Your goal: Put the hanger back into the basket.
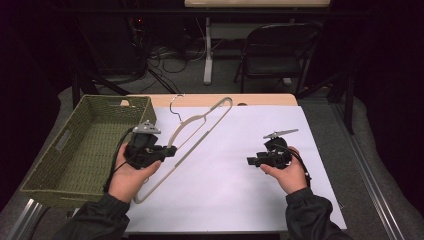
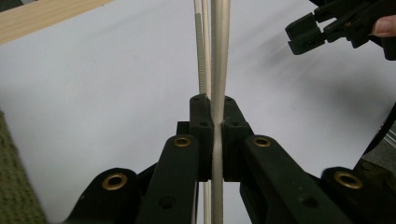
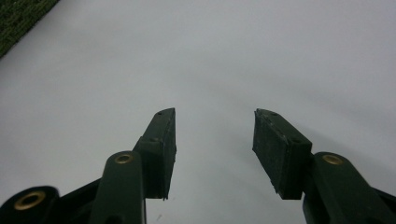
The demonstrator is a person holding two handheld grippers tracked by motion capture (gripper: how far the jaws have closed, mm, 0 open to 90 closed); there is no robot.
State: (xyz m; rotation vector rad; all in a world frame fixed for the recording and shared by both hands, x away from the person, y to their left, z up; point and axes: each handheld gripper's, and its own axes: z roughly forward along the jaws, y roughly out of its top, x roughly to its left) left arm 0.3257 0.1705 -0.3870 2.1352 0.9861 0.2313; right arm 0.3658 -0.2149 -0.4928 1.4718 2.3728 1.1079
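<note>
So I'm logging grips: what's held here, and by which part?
The left gripper clamps the hanger on one shoulder arm; the right gripper holds nothing.

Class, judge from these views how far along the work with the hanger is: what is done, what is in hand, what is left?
Done: the left gripper is shut on the hanger.
In hand: the hanger is tilted over the white sheet, beside the green basket; whether its low end touches the sheet is unclear. The right gripper is open and holds nothing.
Left: likely placing the hanger somewhere.
</note>
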